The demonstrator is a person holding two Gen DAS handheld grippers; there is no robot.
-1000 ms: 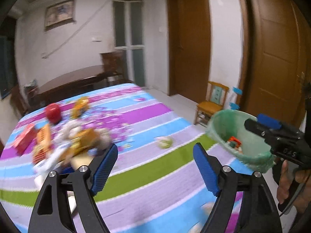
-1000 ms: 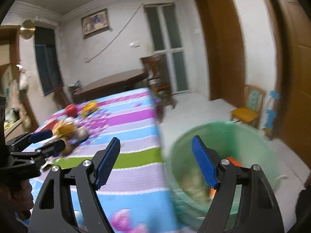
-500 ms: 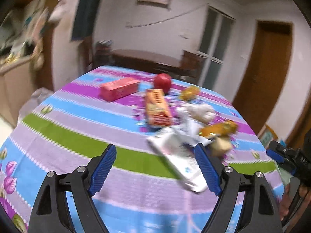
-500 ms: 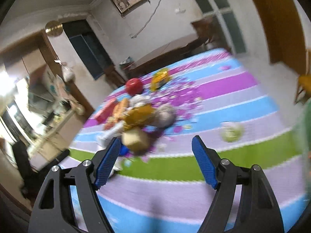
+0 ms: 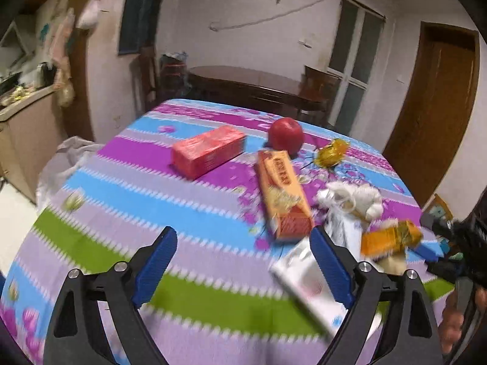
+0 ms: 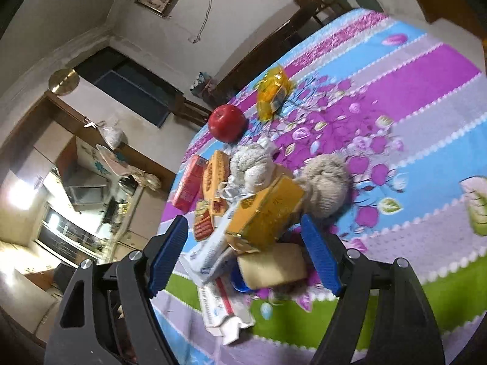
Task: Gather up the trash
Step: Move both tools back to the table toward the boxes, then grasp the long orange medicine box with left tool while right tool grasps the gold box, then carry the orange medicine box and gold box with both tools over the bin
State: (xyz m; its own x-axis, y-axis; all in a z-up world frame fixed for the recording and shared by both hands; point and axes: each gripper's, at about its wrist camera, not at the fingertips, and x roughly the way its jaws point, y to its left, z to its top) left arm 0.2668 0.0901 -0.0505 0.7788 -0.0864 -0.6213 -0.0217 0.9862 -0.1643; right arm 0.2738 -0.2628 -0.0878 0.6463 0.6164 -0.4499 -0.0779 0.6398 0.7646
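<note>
A heap of trash lies on the striped tablecloth [image 5: 127, 206]. It holds a red box [image 5: 208, 151], an orange biscuit packet [image 5: 283, 194], an orange carton [image 6: 264, 211], a white wrapper [image 5: 307, 279], crumpled white paper [image 5: 353, 197] and a tan sponge-like block [image 6: 272, 267]. My left gripper [image 5: 243, 264] is open and empty above the cloth, left of the heap. My right gripper [image 6: 242, 252] is open, its jaws either side of the orange carton and tan block without touching them. It also shows in the left wrist view [image 5: 450, 243].
A red apple [image 5: 286, 135] and a yellow wrapper [image 5: 331, 152] lie behind the heap. A grey crumpled ball [image 6: 327, 184] sits beside the carton. A dark wooden table [image 5: 249, 83] and a door [image 5: 432, 115] stand beyond.
Both grippers swung away from the green-lined bin at the table's edge and turned toward the trash heap. The right gripper has come close over the orange carton. Both stayed open.
</note>
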